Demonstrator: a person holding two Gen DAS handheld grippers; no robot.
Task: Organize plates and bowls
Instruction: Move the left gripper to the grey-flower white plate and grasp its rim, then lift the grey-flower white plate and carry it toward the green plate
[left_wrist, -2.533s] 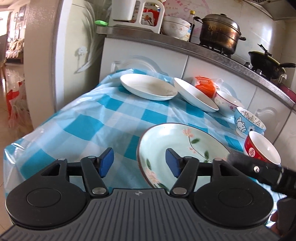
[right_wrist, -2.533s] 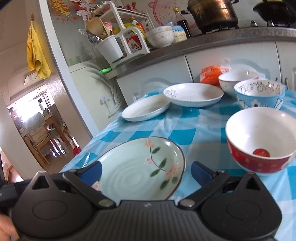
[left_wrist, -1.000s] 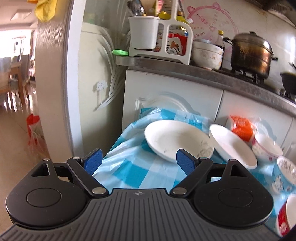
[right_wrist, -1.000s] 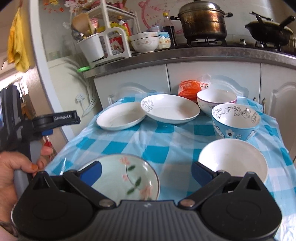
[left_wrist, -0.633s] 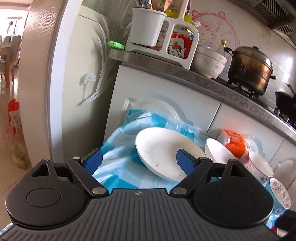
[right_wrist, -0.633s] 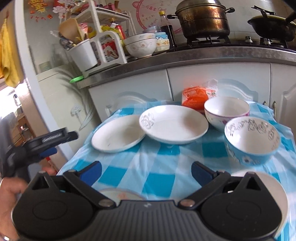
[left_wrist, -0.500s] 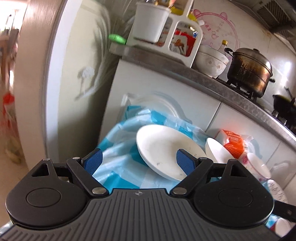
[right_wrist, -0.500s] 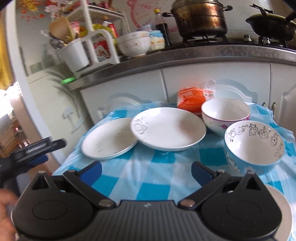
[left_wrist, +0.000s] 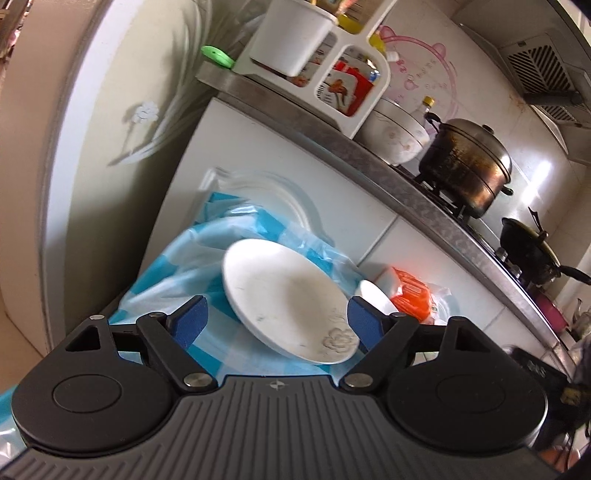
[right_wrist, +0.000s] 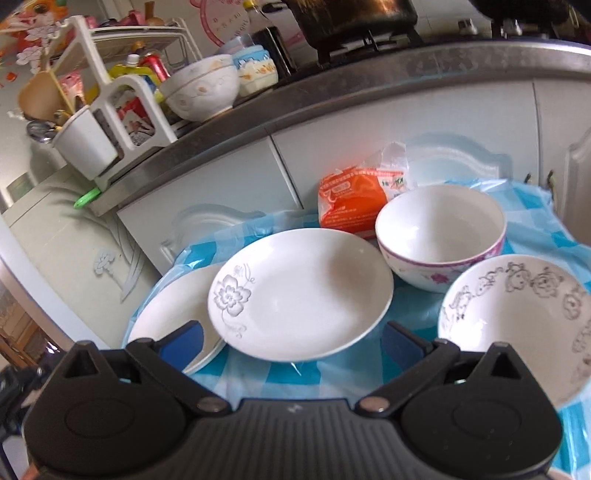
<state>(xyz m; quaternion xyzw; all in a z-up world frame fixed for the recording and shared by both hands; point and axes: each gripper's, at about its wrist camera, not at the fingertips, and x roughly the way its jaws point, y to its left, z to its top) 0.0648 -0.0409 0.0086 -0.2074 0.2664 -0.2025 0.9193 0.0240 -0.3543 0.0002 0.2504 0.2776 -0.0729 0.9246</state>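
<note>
Right claw (right_wrist: 291, 341): bowls (right_wrist: 441, 236) visible.

A home kitchen: a blackened pot (left_wrist: 467, 168) on the stove, a utensil rack (right_wrist: 99, 122) on the counter (right_wrist: 332, 92), plates (right_wrist: 301, 291) on a checked tablecloth (right_wrist: 325, 376).

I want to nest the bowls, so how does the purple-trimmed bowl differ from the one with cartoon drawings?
The purple-trimmed bowl is plain white inside; the cartoon bowl carries dark line drawings round its inner wall. The purple-trimmed bowl sits farther back beside the orange packet; the cartoon bowl sits nearer the right gripper. Both stand upright and empty on the checked cloth.
</note>
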